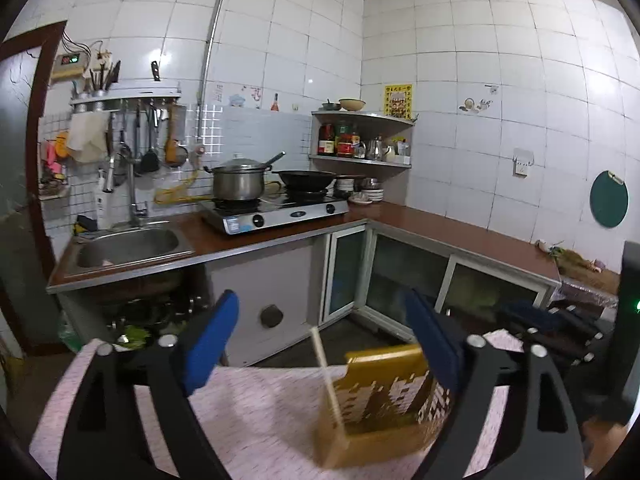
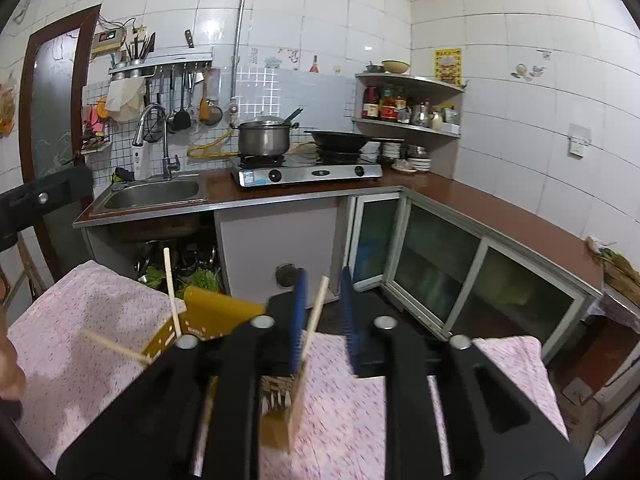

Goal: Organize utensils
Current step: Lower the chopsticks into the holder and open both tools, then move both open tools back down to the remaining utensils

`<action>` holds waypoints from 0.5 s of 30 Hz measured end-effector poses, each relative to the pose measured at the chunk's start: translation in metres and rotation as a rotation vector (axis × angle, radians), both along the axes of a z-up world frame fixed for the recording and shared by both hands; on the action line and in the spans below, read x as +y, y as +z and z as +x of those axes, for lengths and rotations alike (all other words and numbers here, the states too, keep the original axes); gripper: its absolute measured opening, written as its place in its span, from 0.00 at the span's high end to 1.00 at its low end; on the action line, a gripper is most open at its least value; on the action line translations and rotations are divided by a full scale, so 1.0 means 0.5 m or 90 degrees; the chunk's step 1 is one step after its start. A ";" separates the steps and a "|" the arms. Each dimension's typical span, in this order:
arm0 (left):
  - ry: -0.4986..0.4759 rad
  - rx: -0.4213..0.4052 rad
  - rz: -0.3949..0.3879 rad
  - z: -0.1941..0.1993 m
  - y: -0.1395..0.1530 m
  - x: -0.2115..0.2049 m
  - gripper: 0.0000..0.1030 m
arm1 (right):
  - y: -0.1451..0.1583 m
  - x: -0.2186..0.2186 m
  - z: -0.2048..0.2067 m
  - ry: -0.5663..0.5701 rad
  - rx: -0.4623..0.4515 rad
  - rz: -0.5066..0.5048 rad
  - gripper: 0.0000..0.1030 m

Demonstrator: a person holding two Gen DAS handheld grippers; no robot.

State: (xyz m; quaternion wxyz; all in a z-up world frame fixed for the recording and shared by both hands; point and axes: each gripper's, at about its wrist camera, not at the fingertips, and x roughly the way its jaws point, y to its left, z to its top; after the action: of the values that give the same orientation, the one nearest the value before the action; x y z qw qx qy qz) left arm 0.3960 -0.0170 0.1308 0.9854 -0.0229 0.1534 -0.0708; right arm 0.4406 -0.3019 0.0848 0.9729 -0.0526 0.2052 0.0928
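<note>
A gold box (image 1: 384, 396) stands on a table with a pink patterned cloth (image 1: 248, 408); a pale chopstick (image 1: 326, 372) leans in it. My left gripper (image 1: 324, 344) is open, its right blue pad beside the box. In the right wrist view the same gold box (image 2: 208, 312) holds two chopsticks (image 2: 172, 292). My right gripper (image 2: 324, 320) is open, and one chopstick (image 2: 316, 316) stands between its pads, reaching down toward a wooden holder (image 2: 280, 404) with several sticks. I cannot tell if a pad touches it.
Beyond the table is a kitchen counter (image 1: 440, 224) with a sink (image 1: 128, 246), a gas stove (image 1: 276, 212) carrying a pot and a wok, and a corner shelf of bottles (image 1: 360, 140). Utensils hang on a wall rack (image 1: 140, 136). The other gripper shows at the right (image 1: 560, 328).
</note>
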 end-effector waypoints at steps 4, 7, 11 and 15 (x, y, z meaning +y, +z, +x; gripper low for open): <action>0.022 0.041 0.015 -0.060 -0.029 0.027 0.10 | -0.021 -0.028 -0.063 -0.016 0.029 -0.003 0.65; 0.025 0.086 0.041 -0.099 -0.073 0.023 0.09 | -0.065 -0.045 -0.109 -0.028 0.071 -0.007 0.64; 0.008 0.147 0.066 -0.147 -0.150 -0.007 0.09 | -0.141 -0.056 -0.164 -0.038 0.135 -0.013 0.63; 0.003 0.224 0.057 -0.178 -0.234 -0.026 0.09 | -0.218 -0.066 -0.199 -0.048 0.205 -0.006 0.63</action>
State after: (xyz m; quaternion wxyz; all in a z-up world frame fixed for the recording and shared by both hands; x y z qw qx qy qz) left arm 0.3072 -0.0299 0.0135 0.9436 0.0086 0.3262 -0.0564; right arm 0.3411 -0.3349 -0.0241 0.9300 -0.0342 0.3606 0.0625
